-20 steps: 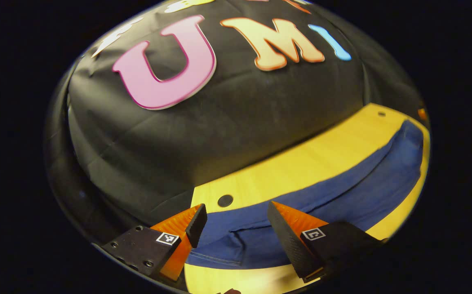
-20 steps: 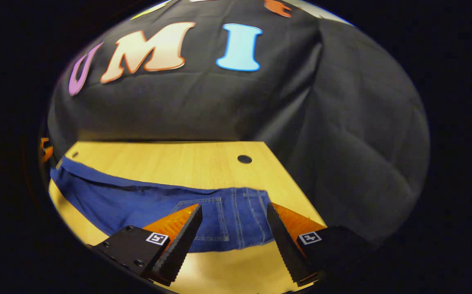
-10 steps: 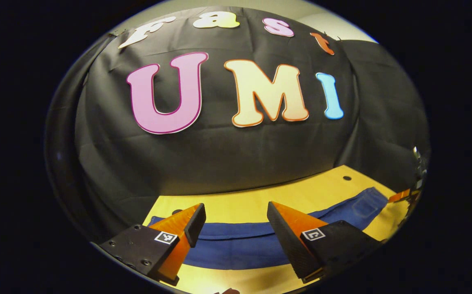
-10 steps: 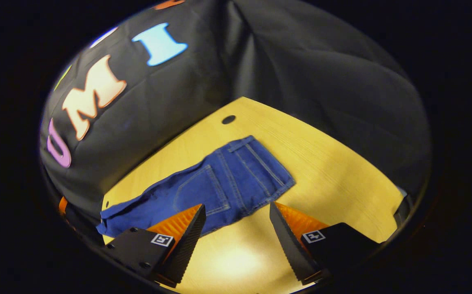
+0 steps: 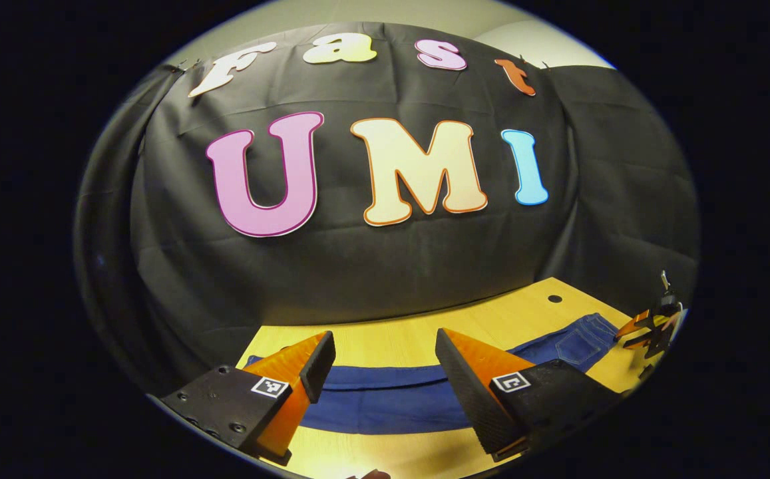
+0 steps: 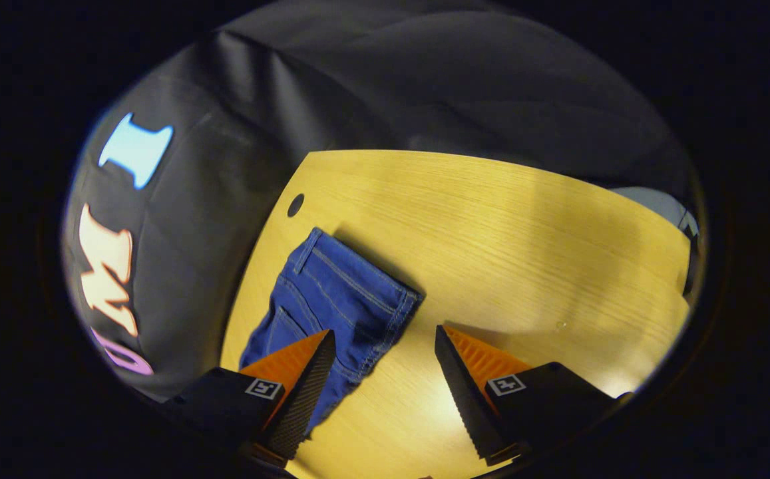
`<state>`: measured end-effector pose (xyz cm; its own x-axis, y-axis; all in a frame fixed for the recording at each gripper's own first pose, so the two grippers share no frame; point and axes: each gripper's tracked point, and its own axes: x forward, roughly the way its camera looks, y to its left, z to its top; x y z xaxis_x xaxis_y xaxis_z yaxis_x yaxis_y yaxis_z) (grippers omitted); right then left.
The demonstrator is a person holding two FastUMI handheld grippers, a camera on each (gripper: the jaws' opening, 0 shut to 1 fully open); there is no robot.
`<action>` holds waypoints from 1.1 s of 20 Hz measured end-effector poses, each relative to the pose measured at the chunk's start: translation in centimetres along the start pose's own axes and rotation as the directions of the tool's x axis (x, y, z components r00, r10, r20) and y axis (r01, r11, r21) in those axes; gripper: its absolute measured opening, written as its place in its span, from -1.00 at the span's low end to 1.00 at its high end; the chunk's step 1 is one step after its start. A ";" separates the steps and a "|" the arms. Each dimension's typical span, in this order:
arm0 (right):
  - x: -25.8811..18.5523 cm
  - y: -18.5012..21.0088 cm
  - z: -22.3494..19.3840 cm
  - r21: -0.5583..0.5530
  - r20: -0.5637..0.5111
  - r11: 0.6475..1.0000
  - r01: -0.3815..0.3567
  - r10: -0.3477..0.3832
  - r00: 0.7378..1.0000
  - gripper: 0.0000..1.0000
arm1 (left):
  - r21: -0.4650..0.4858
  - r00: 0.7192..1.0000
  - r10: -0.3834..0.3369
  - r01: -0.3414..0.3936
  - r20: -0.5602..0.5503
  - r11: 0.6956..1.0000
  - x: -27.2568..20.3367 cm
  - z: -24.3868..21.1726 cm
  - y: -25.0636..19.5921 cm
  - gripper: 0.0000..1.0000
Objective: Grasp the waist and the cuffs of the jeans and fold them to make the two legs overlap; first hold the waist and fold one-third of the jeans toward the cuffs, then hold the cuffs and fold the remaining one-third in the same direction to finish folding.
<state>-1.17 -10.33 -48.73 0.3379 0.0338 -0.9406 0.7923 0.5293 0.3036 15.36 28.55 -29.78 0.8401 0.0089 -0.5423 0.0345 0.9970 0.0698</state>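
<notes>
1. Both cameras had swung since a second earlier: the left gripper [image 5: 379,362] had tipped up and backed away from the jeans [image 5: 398,399], so far more of the booth wall showed above the desk [image 5: 391,336], while the right gripper [image 6: 381,362] had rolled round and risen until the desk [image 6: 491,226] sat tilted beneath it.
2. Neither gripper had closed in the meantime; each had its fingers spread apart, holding nothing and clear of the cloth.
3. My reading is that the fold had not yet begun and the hands were still lining up, the left over the leg end and the right toward the waist end.
4. In the left gripper view the jeans lay flat as a long blue band along the desk's near edge, with the right gripper [image 5: 644,327] at their far end.
5. In the right gripper view the waist [image 6: 358,293] lay near the desk's back edge, just beside a round hole [image 6: 295,204], showing pale stitching and a pocket seam.
</notes>
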 end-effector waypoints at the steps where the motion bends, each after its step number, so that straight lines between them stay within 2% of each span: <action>1: 0.3 0.2 0.2 0.014 -0.003 1.000 -0.001 0.001 1.000 0.92 | -0.010 1.000 0.007 -0.007 -0.001 1.000 -0.4 -0.1 0.0 0.90; 5: 1.7 1.1 0.2 0.043 -0.022 0.999 -0.026 0.027 0.999 0.83 | -0.029 0.999 0.033 -0.033 -0.010 0.999 -1.4 -0.7 -0.1 0.91; 7: 2.0 0.4 0.4 0.053 -0.025 0.998 -0.020 0.022 0.999 0.62 | -0.033 0.999 0.042 -0.043 -0.024 0.999 -1.9 -1.2 0.0 0.91; 9: 2.3 0.2 0.4 0.078 -0.034 0.996 -0.037 0.040 0.999 0.21 | -0.039 0.997 0.056 -0.058 -0.047 0.998 -2.3 -2.1 0.2 0.90; 11: 2.7 -0.2 0.4 0.118 -0.041 0.992 -0.044 0.050 0.998 -0.02 | -0.050 0.995 0.069 -0.073 -0.073 0.996 -2.7 -3.0 0.3 0.91; 12: 3.1 -0.1 0.4 0.148 -0.043 0.988 -0.052 0.059 0.997 -0.40 | -0.049 0.994 0.077 -0.081 -0.083 0.995 -2.9 -3.4 0.4 0.92; 13: 3.2 -0.3 0.5 0.169 -0.049 0.984 -0.062 0.071 0.996 -0.29 | -0.046 0.992 0.085 -0.090 -0.092 0.995 -3.0 -3.7 0.5 0.92; 14: 3.1 -0.2 0.5 0.188 -0.047 0.979 -0.077 0.087 0.995 -0.70 | -0.045 0.990 0.092 -0.097 -0.103 0.994 -3.2 -4.1 0.6 0.91; 16: 3.3 -0.1 0.9 0.183 -0.036 0.978 -0.096 0.104 0.994 -0.95 | -0.049 0.988 0.105 -0.111 -0.117 0.993 -3.6 -4.5 0.8 0.92; 18: 3.1 -0.1 1.4 0.154 -0.015 0.983 -0.096 0.100 0.995 -1.00 | -0.062 0.984 0.120 -0.129 -0.130 0.990 -3.9 -4.9 1.0 0.92; 20: 2.5 0.0 3.8 0.081 0.078 0.991 -0.103 0.097 0.992 -0.89 | -0.065 0.980 0.141 -0.151 -0.142 0.986 -4.6 -5.1 1.1 0.92; 21: 2.3 0.0 4.6 0.036 0.084 0.994 -0.105 0.102 0.991 -0.96 | -0.064 0.979 0.147 -0.157 -0.140 0.986 -5.0 -5.0 1.1 1.00; 22: 1.5 0.2 5.5 0.004 0.085 0.994 -0.109 0.108 0.990 -0.95 | -0.064 0.979 0.152 -0.161 -0.135 0.985 -5.3 -5.0 1.1 0.92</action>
<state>2.31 -14.83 -49.26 0.4637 0.0189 -0.8858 0.7526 0.5192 0.4050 8.23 29.97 -30.99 0.7544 0.1704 -0.6339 -0.1364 0.9853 0.1026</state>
